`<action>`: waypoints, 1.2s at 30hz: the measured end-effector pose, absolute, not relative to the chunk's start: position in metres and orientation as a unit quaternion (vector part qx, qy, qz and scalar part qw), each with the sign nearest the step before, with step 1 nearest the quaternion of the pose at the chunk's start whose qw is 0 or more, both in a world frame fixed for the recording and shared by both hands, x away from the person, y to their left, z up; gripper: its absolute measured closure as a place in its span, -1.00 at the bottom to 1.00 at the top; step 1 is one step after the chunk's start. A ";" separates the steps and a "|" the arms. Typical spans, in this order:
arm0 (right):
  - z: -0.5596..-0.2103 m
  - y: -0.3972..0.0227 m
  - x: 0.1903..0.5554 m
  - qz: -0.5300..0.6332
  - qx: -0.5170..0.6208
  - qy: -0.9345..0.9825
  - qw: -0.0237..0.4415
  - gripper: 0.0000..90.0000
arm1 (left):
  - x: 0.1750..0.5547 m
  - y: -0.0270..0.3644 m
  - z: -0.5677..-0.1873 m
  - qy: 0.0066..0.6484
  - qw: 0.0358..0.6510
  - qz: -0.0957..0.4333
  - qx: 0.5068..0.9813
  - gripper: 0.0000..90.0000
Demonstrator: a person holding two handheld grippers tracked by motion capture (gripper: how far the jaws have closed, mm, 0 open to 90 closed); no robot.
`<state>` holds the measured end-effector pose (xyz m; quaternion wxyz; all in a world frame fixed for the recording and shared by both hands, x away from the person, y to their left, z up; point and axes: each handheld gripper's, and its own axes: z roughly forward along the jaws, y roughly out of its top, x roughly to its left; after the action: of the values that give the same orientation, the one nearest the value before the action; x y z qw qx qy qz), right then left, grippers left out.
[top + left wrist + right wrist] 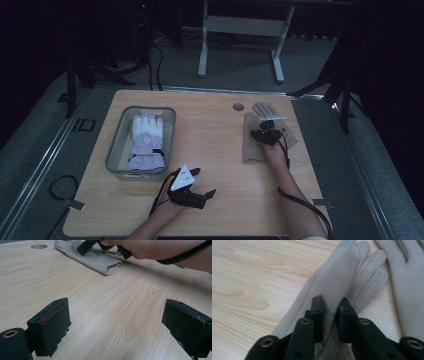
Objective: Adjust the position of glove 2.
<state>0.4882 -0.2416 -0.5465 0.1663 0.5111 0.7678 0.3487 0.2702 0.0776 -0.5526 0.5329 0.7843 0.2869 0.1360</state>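
Evidently the right claw has come together on a pinched-up ridge of the near beige knit glove, its black pads clamped on a fold of fabric raised from the glove's back, probably because a flat glove offers no edge to grab, so a pleat must be gathered first. That glove lies flat on the pale wooden surface at its far right side, touching or just beside a second beige glove of the same kind. Its long axis runs from the open cuff, nearest the person, to the fingertips, which point away toward the far edge (in the right gripper view they fan upward). The left claw hovers with jaws well apart and nothing between them, near the front edge, beside a clear plastic bin holding a white and lilac padded ski glove, likely where the beige one belongs too.
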 end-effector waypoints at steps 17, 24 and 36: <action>-0.469 -0.205 0.426 0.420 0.531 0.723 0.135 0.76 | 0.271 0.078 -0.550 0.288 0.536 0.145 0.780 -0.82; -0.466 -0.183 0.393 0.422 0.520 0.728 0.147 0.76 | 0.269 0.079 -0.550 0.283 0.542 0.158 0.775 -0.82; -0.525 -0.162 0.397 0.373 0.530 0.747 0.149 0.75 | 0.266 0.082 -0.554 0.268 0.558 0.179 0.765 -0.82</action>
<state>0.3972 -0.1622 -0.5252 0.1494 0.5299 0.7469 0.3729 0.2657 0.0822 -0.5541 0.5579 0.7648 0.2681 0.1788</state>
